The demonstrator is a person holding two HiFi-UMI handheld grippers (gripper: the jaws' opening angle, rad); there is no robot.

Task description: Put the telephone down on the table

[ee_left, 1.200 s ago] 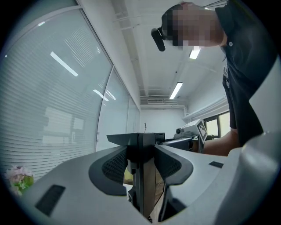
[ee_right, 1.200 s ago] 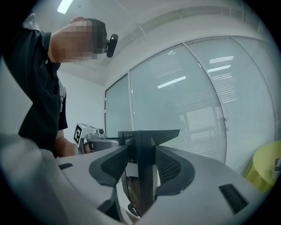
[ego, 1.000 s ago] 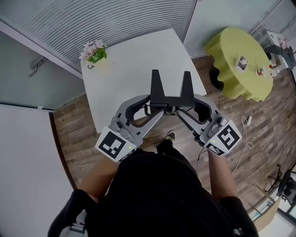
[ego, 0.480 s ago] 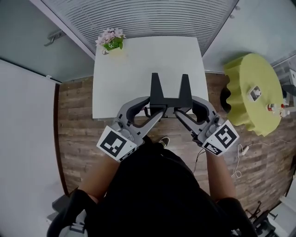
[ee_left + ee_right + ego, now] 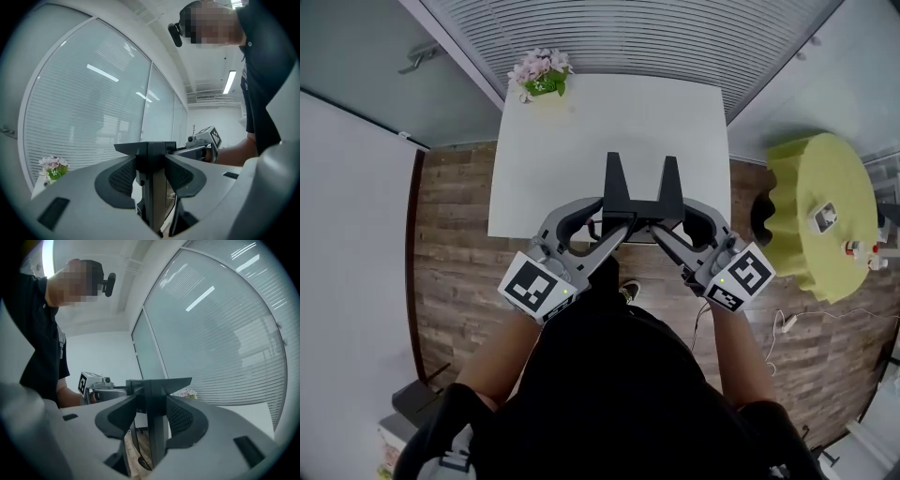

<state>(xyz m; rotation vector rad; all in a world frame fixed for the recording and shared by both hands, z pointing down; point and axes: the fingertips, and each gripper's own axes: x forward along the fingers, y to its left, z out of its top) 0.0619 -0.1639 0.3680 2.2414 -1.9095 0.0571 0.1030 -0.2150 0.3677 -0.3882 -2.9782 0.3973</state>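
The telephone [image 5: 642, 194] is a black piece with two prongs that point away from me. It hangs over the near edge of the white table [image 5: 562, 150]. My left gripper [image 5: 615, 221] is shut on its left end and my right gripper [image 5: 669, 223] on its right end. In the left gripper view the pads [image 5: 123, 177] press on a dark upright slab of the telephone [image 5: 152, 159]. The right gripper view shows the same clamp on the telephone [image 5: 154, 408], with the other gripper's marker cube [image 5: 89, 380] beyond it.
A small pot of pink flowers [image 5: 541, 75] stands at the table's far left corner. A round table under a yellow-green cloth [image 5: 825, 216] with small items stands to the right. Wooden floor [image 5: 455, 244] surrounds the table; slatted blinds [image 5: 619, 37] lie behind it.
The white table has swung from skewed to square in front of me and come closer under the telephone. Both grippers keep the same hold and have sunk slightly.
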